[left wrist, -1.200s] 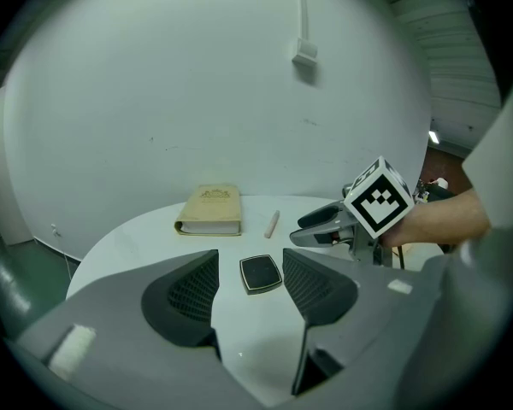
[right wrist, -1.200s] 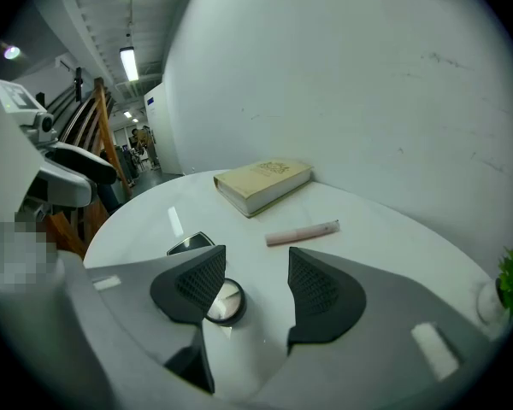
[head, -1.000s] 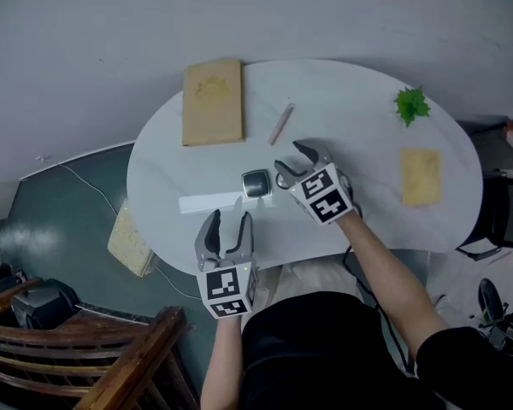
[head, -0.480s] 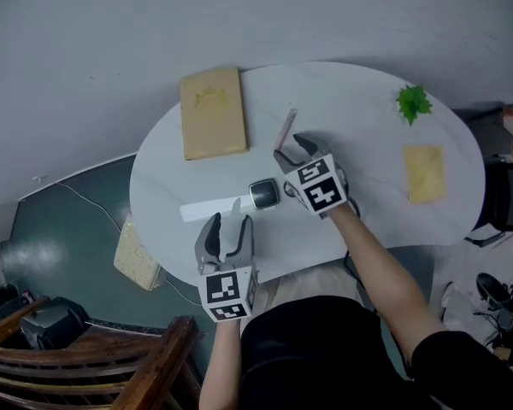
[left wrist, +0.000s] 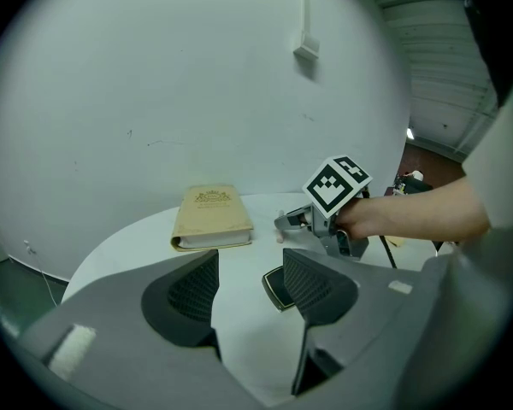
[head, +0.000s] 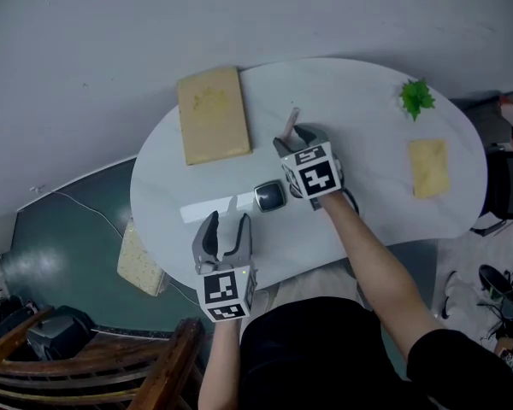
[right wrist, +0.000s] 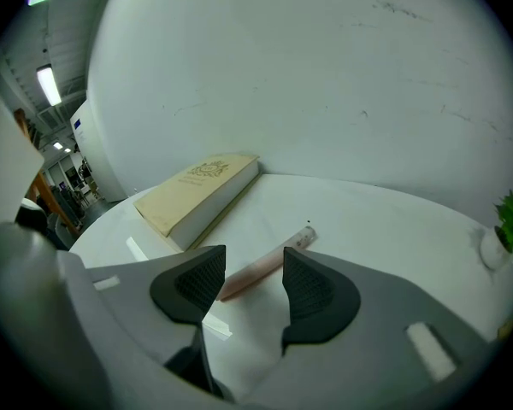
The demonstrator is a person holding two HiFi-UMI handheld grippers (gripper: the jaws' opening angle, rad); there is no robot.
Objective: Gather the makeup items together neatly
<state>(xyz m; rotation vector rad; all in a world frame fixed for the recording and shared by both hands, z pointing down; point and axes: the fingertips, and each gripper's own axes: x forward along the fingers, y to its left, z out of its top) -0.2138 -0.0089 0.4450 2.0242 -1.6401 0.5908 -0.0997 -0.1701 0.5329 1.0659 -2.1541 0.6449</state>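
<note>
Right gripper (head: 292, 137): jaws apart, not clamped, with the pink makeup stick (right wrist: 264, 265) lying on the white table (head: 368, 203) in the gap at 12 o'clock. Left gripper (head: 225, 225): jaws apart and empty, the dark compact (head: 271, 196) on the table at its 1 o'clock, the tan book (head: 212, 114) farther out at 12 o'clock
</note>
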